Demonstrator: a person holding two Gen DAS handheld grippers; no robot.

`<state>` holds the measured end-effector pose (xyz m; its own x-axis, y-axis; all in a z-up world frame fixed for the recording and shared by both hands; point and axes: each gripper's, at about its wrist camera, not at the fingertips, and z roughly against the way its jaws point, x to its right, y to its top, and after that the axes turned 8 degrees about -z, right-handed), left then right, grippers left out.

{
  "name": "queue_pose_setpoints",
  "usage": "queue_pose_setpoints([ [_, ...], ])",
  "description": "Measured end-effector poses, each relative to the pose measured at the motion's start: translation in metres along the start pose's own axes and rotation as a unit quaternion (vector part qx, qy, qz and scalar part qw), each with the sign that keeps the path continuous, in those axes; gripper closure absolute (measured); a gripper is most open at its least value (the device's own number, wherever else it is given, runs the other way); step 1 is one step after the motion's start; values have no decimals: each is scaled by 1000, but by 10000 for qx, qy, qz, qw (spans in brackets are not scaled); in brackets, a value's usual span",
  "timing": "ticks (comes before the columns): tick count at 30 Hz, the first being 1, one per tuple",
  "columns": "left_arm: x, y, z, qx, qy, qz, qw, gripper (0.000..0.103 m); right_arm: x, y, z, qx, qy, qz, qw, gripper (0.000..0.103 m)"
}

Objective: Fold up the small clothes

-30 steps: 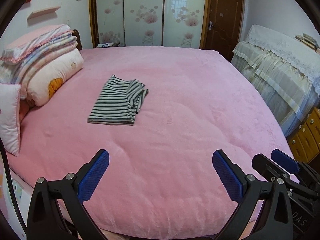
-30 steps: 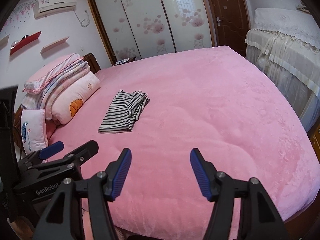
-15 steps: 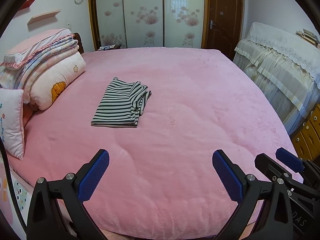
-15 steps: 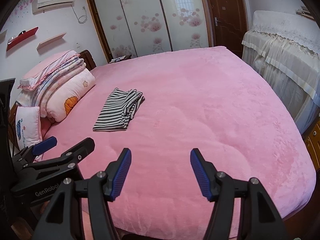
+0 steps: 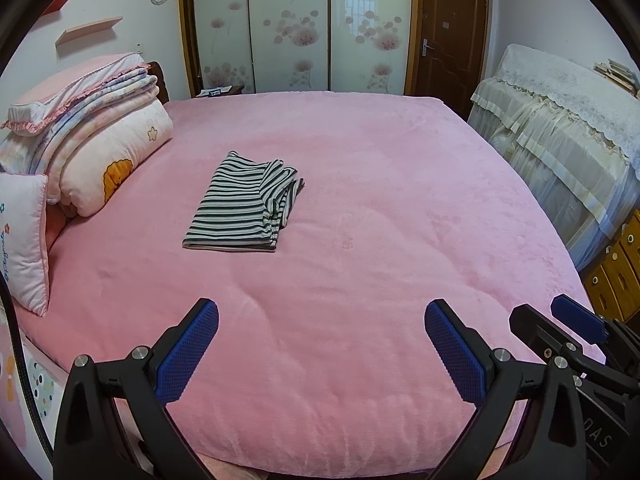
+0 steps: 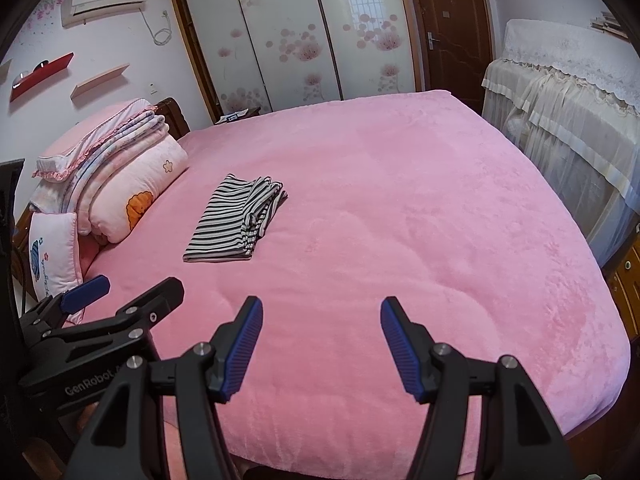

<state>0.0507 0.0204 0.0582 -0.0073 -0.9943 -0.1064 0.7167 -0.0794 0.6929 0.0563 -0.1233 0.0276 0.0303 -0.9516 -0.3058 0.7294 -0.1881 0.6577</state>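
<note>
A black-and-white striped garment (image 5: 240, 206) lies folded into a rectangle on the pink bed (image 5: 380, 208), left of middle; it also shows in the right wrist view (image 6: 236, 220). My left gripper (image 5: 320, 344) is open and empty, held over the near edge of the bed, well short of the garment. My right gripper (image 6: 320, 344) is open and empty too, beside the left one. The right gripper shows at the right edge of the left wrist view (image 5: 576, 332). The left gripper shows at the lower left of the right wrist view (image 6: 100, 312).
Folded quilts and pillows (image 5: 92, 152) are stacked at the bed's left end, with a small pillow (image 5: 24, 240) in front. A lace-covered cabinet (image 5: 560, 120) stands to the right, wooden drawers (image 5: 616, 272) beside it. Wardrobe doors (image 5: 296, 28) stand behind the bed.
Both grippers have drawn back and tilted a little, so the bed and garment sit lower in the views. The garment has not moved. Both grippers stay open.
</note>
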Motion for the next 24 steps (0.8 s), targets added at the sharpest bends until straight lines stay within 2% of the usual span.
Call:
queue_pose_setpoints([
  [24,2,-4,-1,-30,32,-19,10000,1,3,-4,-5,-52,-55,-28,10000,41],
])
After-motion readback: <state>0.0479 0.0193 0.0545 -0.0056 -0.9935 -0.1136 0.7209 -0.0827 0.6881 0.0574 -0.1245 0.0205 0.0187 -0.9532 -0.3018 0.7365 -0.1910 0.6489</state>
